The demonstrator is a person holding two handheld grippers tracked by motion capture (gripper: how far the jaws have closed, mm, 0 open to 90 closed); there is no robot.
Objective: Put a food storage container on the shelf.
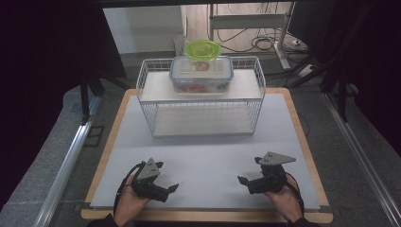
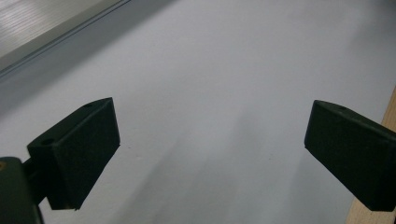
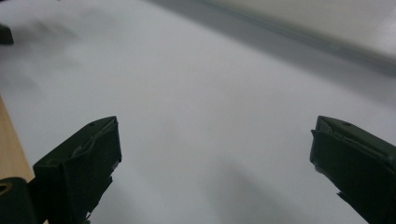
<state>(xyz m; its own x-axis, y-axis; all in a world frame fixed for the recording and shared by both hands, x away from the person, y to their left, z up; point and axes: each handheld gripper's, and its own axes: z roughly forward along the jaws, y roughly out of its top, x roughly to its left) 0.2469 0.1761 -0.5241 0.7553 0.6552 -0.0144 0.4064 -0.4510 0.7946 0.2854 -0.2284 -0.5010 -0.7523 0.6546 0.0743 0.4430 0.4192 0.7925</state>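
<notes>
White wire forms the basket (image 1: pixel 201 101) at the far middle of the table (image 1: pixel 203 161) in the high view, and on its upper shelf stands a clear box with a blue-rimmed lid (image 1: pixel 201 73), with a green bowl (image 1: pixel 202 48) just behind it. Near the front edge the left gripper (image 1: pixel 165 177) and the right gripper (image 1: pixel 250 171) lie well apart, each in a hand. Each gripper's own view shows its jaws spread wide over the bare pale mat, with nothing between them.

Both grippers (image 1: pixel 166 177) (image 1: pixel 249 171) low, fingers spread
</notes>
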